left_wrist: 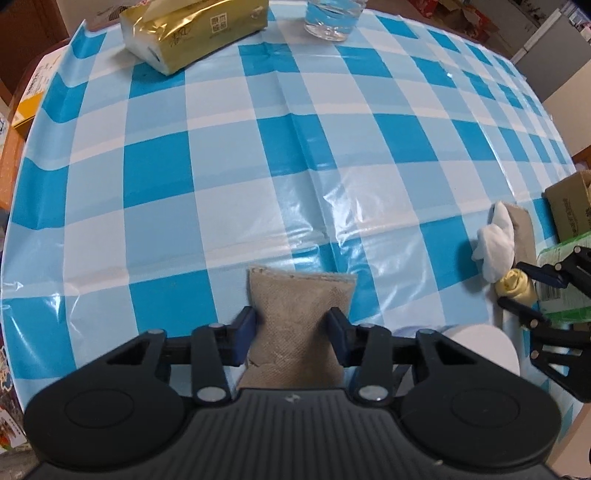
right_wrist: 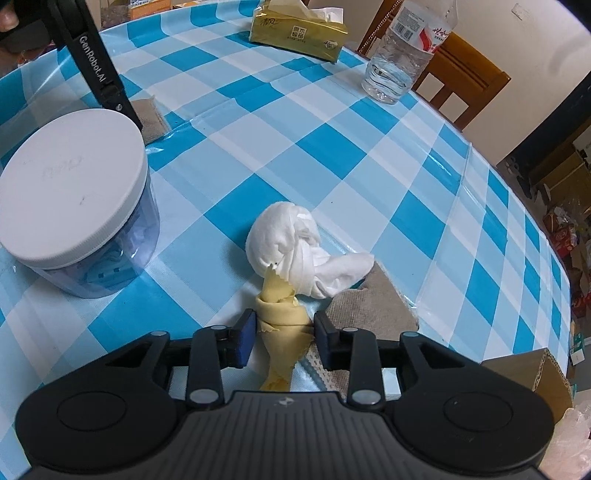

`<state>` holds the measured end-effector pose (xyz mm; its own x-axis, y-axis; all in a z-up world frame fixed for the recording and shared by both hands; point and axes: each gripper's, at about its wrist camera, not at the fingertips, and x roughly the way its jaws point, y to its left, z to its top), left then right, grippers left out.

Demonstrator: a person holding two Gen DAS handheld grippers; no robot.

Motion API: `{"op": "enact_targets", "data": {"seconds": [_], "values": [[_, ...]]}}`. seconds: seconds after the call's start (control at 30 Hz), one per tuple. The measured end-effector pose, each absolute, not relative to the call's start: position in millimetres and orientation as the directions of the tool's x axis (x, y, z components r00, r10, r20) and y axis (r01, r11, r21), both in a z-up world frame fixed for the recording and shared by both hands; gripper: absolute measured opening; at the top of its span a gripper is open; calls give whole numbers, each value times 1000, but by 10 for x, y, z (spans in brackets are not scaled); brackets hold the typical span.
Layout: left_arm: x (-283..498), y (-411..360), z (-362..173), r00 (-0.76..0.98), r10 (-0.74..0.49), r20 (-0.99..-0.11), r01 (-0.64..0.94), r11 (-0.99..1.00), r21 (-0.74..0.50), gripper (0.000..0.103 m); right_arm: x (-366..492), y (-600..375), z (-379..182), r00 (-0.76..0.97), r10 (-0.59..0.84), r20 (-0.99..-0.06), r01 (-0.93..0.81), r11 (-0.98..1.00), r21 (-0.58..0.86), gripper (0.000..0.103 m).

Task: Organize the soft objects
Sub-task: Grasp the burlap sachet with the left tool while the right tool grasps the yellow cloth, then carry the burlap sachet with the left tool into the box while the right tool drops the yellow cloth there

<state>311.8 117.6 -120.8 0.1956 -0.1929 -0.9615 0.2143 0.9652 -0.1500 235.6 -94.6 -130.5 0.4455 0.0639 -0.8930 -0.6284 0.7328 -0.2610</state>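
Observation:
A grey-brown fabric pouch (left_wrist: 301, 295) lies on the blue-checked tablecloth (left_wrist: 258, 147), and my left gripper (left_wrist: 291, 321) is shut on it, its pads squeezing the pouch into a waist. In the right wrist view my right gripper (right_wrist: 283, 325) is shut on a twisted yellow cloth (right_wrist: 277, 295). A crumpled white cloth (right_wrist: 284, 236) touches the yellow one on its far side. A second grey pouch (right_wrist: 373, 302) lies flat just to their right. The left wrist view shows the same group at its right edge: white cloth (left_wrist: 496, 240), yellow cloth (left_wrist: 515, 290).
A clear jar with a white lid (right_wrist: 74, 184) stands between the two grippers. A gold tissue pack (right_wrist: 299, 31) and a water bottle (right_wrist: 402, 51) stand at the table's far side, with a wooden chair (right_wrist: 458, 85) behind. A cardboard box (left_wrist: 569, 206) sits at the right edge.

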Motion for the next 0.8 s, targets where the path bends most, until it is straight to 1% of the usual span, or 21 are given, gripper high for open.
{"op": "enact_targets", "data": {"seconds": [0.1,0.17,0.2,0.23,0.27,0.33,0.43,0.6,0.63,0.67,0.7,0.73,0.77,0.8], "values": [[3090,1150,-1205,195,-179,-964,210,968,-137,49,2348,-940,-1303,447,67,-892,-630,732,-260,36],[3086,1156,-1215,193,-180,-965,205,969,-140,47,2346,-939,-1294,447,73,-892,-629,735,-255,36],[3080,1156,-1215,193,-179,-965,201,970,-139,45,2344,-937,-1289,448,75,-891,-629,735,-254,35],[3078,1156,-1216,191,-183,-964,198,969,-144,38,2342,-937,-1284,449,77,-890,-629,735,-253,34],[3073,1154,-1215,192,-188,-963,202,968,-148,35,2342,-936,-1275,450,80,-889,-628,737,-251,34],[3050,1173,-1197,199,-201,-959,207,965,-159,22,2341,-930,-1255,452,87,-888,-628,738,-247,33],[3053,1212,-1158,207,-223,-953,208,961,-180,16,2336,-922,-1222,458,92,-884,-626,739,-248,33],[3109,1320,-1100,260,-162,-952,201,973,-110,16,2310,-919,-1185,465,98,-880,-623,742,-247,33],[3123,1355,-1096,265,-156,-951,187,976,-108,19,2304,-919,-1180,465,98,-880,-623,742,-246,33],[3130,1372,-1089,270,-158,-950,185,977,-109,24,2297,-921,-1176,464,99,-880,-623,742,-245,33],[3126,1377,-1079,275,-164,-947,185,976,-115,40,2292,-922,-1172,464,100,-880,-623,743,-244,33],[3120,1374,-1078,273,-166,-948,187,975,-117,60,2290,-922,-1172,463,100,-881,-623,743,-243,33],[3110,1355,-1079,272,-161,-949,190,975,-111,67,2295,-921,-1175,462,100,-881,-623,743,-242,33],[3099,1335,-1080,276,-153,-949,195,976,-100,70,2298,-920,-1178,463,100,-881,-622,744,-243,33]]}}
